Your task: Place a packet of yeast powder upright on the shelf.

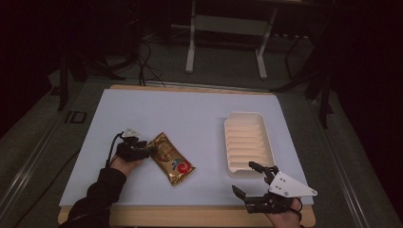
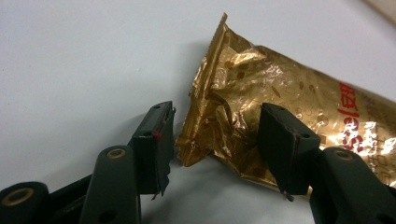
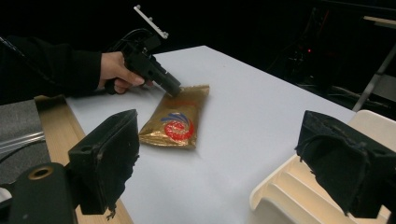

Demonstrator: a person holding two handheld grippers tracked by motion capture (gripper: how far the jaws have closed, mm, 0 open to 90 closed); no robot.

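Our left gripper (image 2: 212, 140) straddles the gold snack packet's (image 1: 171, 158) corner, jaws apart, nothing lifted. Our right gripper (image 1: 252, 179) waits open beside the empty white tray (image 1: 248, 142).

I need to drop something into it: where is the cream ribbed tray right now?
In the high view the cream ribbed plastic tray lies on the table's right half, just beyond the open right gripper, well right of the gold foil snack packet.
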